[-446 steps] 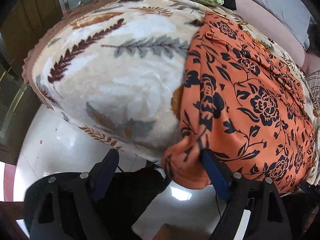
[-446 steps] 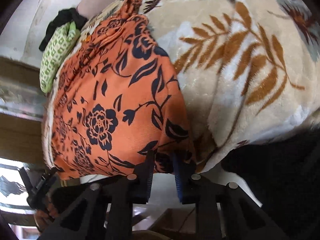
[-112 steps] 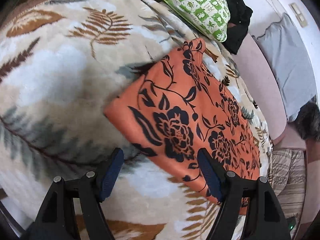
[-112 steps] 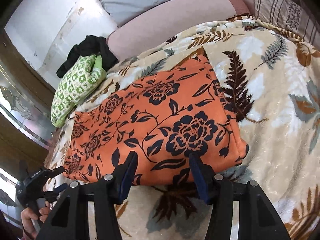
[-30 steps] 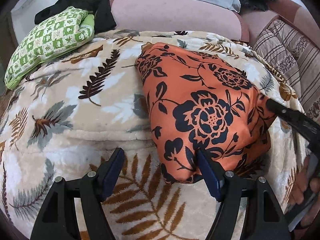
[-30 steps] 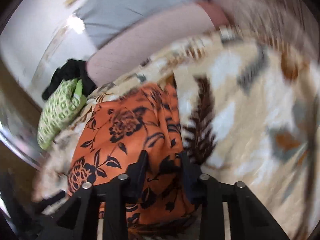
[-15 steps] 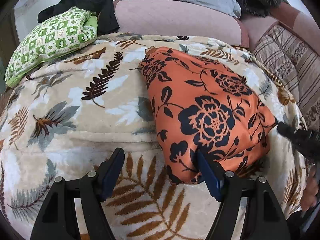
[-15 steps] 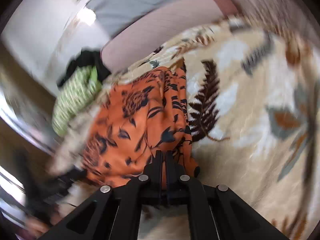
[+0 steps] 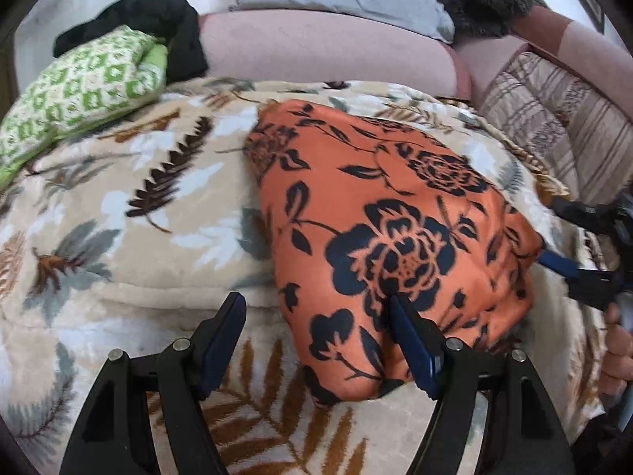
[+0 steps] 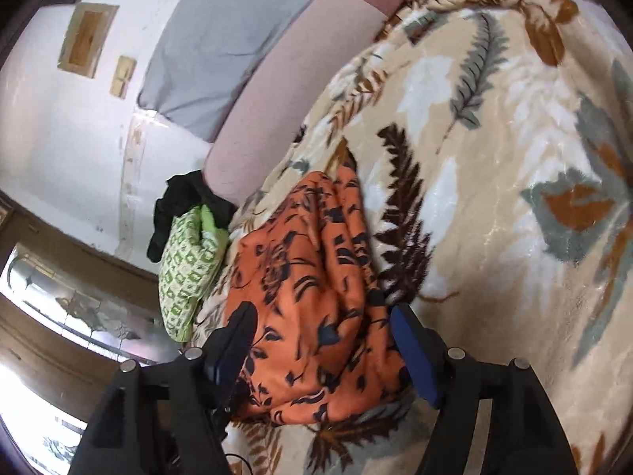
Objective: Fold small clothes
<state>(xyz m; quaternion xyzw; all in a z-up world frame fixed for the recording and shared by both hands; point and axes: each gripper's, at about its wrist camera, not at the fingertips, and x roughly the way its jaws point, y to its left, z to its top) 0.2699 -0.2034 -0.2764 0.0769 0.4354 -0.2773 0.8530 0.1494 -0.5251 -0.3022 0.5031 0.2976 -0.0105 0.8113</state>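
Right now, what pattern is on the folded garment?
Orange garment with dark navy flowers and leaves; clearest in left wrist view.

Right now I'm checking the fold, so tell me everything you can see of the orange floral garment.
The orange garment is soft, thin-looking cloth printed with dark navy roses and leaves. It lies folded into a compact, slightly puffy bundle on the leaf-patterned blanket, its edges rounded rather than crisp. The left gripper is open, one finger over the near edge. The right gripper is open too, straddling the bundle's rumpled end.
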